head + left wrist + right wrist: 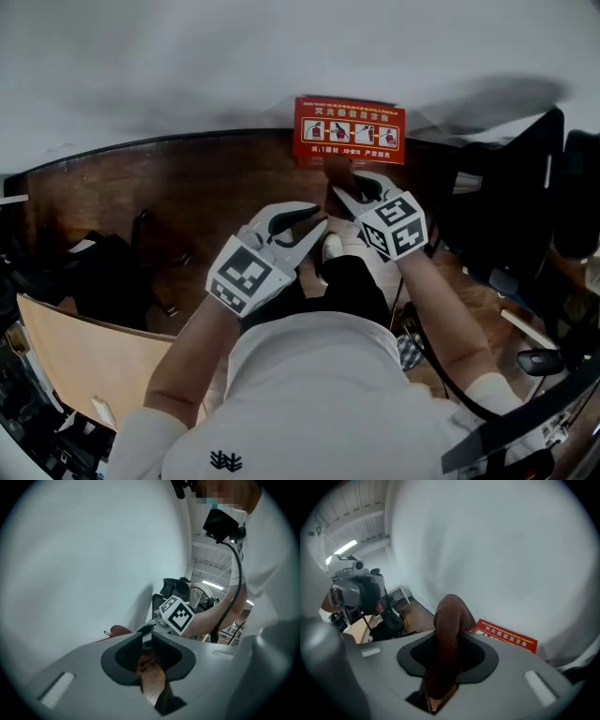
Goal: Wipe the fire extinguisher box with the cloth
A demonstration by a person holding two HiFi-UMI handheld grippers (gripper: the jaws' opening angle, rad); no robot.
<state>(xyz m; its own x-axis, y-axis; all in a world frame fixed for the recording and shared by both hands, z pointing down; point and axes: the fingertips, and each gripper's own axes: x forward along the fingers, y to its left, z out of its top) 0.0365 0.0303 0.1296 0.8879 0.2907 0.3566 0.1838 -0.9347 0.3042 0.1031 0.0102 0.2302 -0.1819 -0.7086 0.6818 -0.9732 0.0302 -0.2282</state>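
The red fire extinguisher box (349,129) sits at 12 o'clock at the foot of the white wall (187,66), the brown cloth (450,620) just at its 6 o'clock clamped in the right tool (343,193), with the left tool (315,228), nearly closed on nothing, at 8 o'clock from that.

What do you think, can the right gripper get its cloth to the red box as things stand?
Probably yes. The right gripper holds the cloth in its jaws just short of the box, and nothing visible lies between them.
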